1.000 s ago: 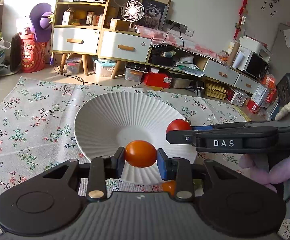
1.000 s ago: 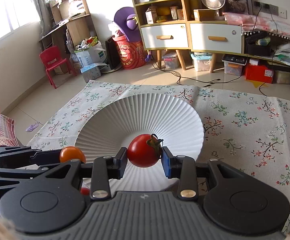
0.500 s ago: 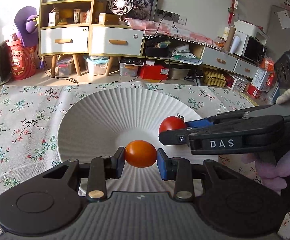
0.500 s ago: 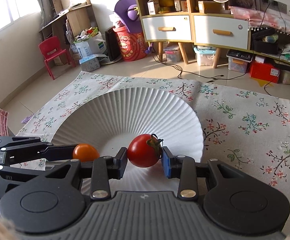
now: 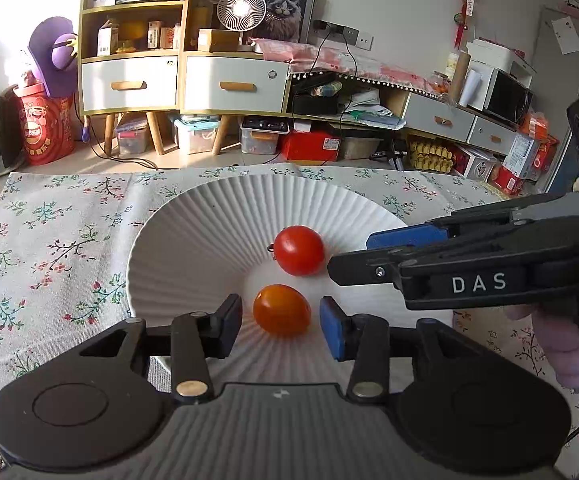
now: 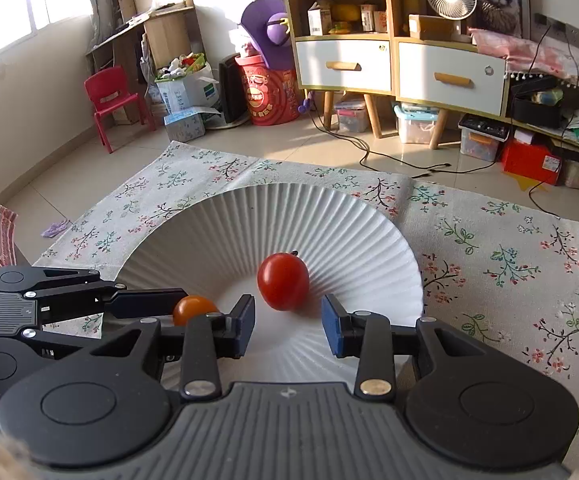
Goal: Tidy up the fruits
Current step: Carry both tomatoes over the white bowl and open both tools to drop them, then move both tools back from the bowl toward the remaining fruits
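A white ribbed plate [image 5: 209, 224] [image 6: 329, 216] lies on a floral cloth. An orange cherry tomato [image 5: 281, 310] [image 6: 193, 309] and a red cherry tomato [image 5: 300, 250] [image 6: 283, 287] rest near the plate's centre, close together. My left gripper [image 5: 280, 322] is open, its pads on either side of the orange tomato with gaps. My right gripper [image 6: 288, 327] is open just in front of the red tomato. It reaches in from the right in the left wrist view [image 5: 369, 254].
The floral cloth [image 5: 49, 240] [image 6: 509, 264] covers the surface around the plate. Beyond its far edge are the floor, a shelf unit with drawers [image 5: 181, 80], a red barrel [image 5: 43, 132], a red chair [image 6: 109, 100] and storage boxes.
Both grippers lowered over the plate and opened. The orange tomato and the red tomato left the jaws and now rest on the plate.
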The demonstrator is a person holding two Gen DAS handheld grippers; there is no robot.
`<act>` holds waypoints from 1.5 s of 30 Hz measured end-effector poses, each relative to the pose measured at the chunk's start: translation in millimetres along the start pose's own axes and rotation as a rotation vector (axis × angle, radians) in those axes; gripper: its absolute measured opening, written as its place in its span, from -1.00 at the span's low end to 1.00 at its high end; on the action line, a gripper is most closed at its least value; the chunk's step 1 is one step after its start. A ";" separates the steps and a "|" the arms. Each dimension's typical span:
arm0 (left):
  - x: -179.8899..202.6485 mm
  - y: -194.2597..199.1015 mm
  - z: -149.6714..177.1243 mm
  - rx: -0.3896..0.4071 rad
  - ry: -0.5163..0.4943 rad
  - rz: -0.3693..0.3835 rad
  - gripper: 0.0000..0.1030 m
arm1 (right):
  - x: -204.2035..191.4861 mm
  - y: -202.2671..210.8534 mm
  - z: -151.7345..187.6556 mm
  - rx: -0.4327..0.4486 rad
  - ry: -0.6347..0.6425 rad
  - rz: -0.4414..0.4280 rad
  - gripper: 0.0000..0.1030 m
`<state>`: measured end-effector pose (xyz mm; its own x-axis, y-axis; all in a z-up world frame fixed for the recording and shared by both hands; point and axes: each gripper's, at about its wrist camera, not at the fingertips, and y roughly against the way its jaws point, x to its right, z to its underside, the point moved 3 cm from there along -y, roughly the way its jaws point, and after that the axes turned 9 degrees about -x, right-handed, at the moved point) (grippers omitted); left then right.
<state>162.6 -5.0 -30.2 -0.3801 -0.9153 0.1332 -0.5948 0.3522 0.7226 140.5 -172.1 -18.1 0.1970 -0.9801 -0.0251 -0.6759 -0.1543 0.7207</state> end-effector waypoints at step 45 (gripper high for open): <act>18.5 90.2 87.7 -0.069 -0.014 -0.093 0.91 | -26.8 78.4 117.2 -0.035 -0.026 0.042 0.99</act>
<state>39.7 26.9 -22.1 -0.3355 -0.9405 0.0541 -0.5781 0.2509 0.7764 -1.1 -172.6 -42.1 0.1498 -0.9886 -0.0122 -0.6582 -0.1090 0.7449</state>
